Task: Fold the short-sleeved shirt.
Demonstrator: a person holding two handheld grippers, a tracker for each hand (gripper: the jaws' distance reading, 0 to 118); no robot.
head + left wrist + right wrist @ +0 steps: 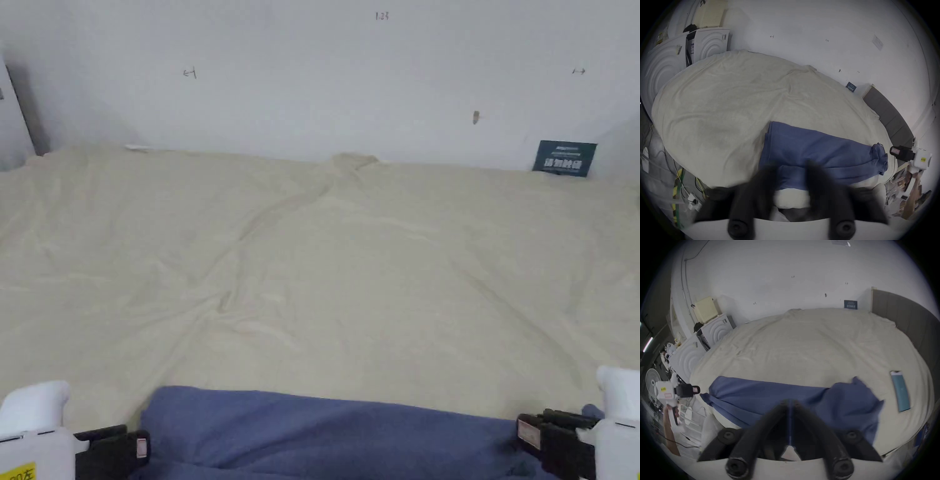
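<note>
A blue short-sleeved shirt (325, 431) lies stretched sideways along the near edge of a bed covered by a cream sheet (325, 262). Its right end is bunched into a heap (880, 155). My left gripper (140, 447) sits just off the shirt's left end. In its own view its jaws stand open (790, 165) over the shirt's near edge, with nothing pinched. My right gripper (528, 434) rests at the shirt's right end. Its jaws are shut (790, 401) above the blue cloth (763, 395), and I cannot make out cloth pinched between them.
A teal flat object (900, 391) lies on the sheet to the right of the shirt. A dark card (564, 157) leans on the white wall behind the bed. White cabinets (711, 43) stand on the left, a grey headboard (907, 318) on the right, and cables (679, 186) lie on the floor.
</note>
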